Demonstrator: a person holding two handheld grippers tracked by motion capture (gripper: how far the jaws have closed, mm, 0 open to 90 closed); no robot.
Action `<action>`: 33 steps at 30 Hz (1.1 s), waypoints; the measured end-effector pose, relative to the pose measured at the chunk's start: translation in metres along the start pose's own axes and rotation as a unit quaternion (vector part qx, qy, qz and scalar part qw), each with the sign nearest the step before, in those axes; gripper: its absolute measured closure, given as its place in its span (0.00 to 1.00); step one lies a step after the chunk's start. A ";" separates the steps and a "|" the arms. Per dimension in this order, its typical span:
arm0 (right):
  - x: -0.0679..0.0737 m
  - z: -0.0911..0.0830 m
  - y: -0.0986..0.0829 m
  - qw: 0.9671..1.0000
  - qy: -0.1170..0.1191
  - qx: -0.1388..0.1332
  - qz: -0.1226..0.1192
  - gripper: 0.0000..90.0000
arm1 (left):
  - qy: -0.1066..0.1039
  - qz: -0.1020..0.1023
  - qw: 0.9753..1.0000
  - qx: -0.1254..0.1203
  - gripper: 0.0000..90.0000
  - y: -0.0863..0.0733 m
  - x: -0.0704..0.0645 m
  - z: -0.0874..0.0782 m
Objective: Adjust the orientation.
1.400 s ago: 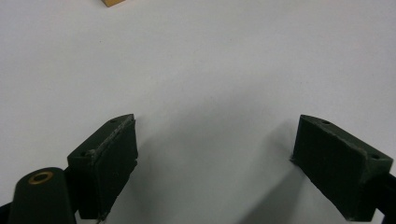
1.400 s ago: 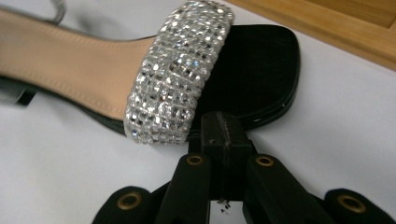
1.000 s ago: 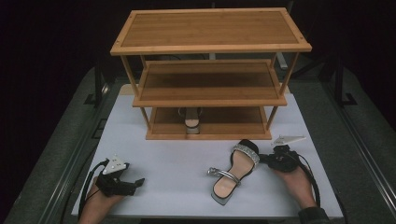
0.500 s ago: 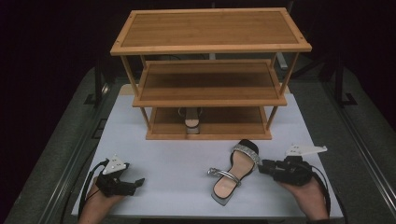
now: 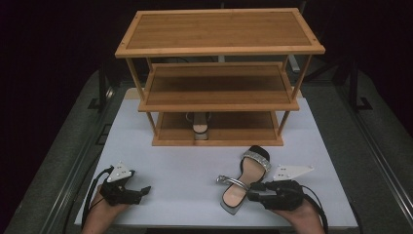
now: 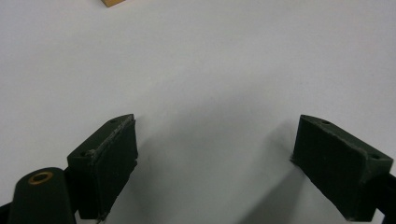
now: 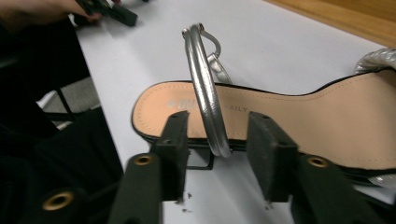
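Note:
A tan-soled sandal (image 5: 247, 171) (image 7: 327, 112) with a sparkly toe band lies on the white table, toe toward the rack. Its silver ankle strap (image 5: 233, 181) (image 7: 205, 88) arches up near the heel. My right gripper (image 5: 255, 187) (image 7: 219, 130) sits low at the sandal's right side and is open, one jaw on each side of the strap's lower end, neither pressing it. The left gripper (image 5: 145, 190) (image 6: 215, 135) rests at the front left, open wide over bare table. A matching sandal (image 5: 199, 127) stands on the bottom shelf of the wooden rack (image 5: 219, 29).
The three-shelf rack stands at the back of the white table top (image 5: 185, 165); its top and middle shelves are bare. Dark floor and metal rails (image 5: 73, 165) flank the table. The table's front edge runs just before both hands.
The right gripper has drawn back toward the front edge and swung left, from beside the sandal's toe to the ankle strap. The sandal and the left gripper have stayed put.

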State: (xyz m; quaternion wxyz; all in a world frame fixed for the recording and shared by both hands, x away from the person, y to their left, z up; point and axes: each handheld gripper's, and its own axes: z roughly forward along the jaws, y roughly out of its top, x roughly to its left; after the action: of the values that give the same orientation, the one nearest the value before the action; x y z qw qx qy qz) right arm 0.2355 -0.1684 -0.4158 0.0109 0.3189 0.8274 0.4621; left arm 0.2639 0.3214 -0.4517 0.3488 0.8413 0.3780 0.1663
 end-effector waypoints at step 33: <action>-0.058 -0.055 -0.015 0.993 -0.113 0.001 0.012 0.94 | 0.000 0.000 1.000 0.001 0.14 0.000 0.000 0.000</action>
State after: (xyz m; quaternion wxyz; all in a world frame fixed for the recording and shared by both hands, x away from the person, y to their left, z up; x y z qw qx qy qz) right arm 0.2565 -0.2466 -0.4115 0.0989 0.3793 0.8172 0.4226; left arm 0.2639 0.3214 -0.4517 0.3481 0.8417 0.3779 0.1664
